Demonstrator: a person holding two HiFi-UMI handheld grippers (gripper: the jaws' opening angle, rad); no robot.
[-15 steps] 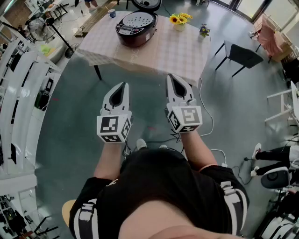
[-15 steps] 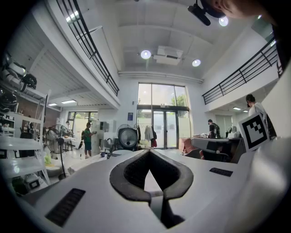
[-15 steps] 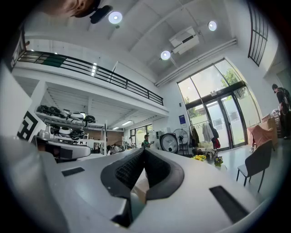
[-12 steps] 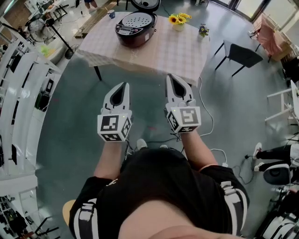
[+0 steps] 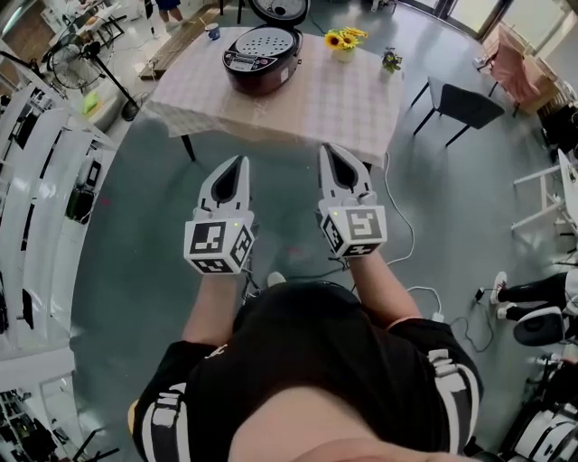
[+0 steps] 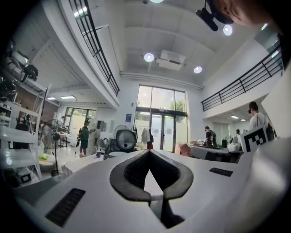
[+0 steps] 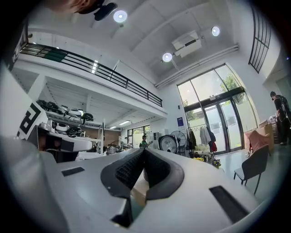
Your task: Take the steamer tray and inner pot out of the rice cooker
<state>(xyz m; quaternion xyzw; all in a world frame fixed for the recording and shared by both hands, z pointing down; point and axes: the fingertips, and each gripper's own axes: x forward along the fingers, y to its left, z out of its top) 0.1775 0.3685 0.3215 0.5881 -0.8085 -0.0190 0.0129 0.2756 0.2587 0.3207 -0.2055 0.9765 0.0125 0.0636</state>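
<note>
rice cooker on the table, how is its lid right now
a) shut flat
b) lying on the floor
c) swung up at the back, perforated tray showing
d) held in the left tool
c: in the head view the lid stands raised behind the rice cooker, and the perforated steamer tray shows in its open top.
</note>
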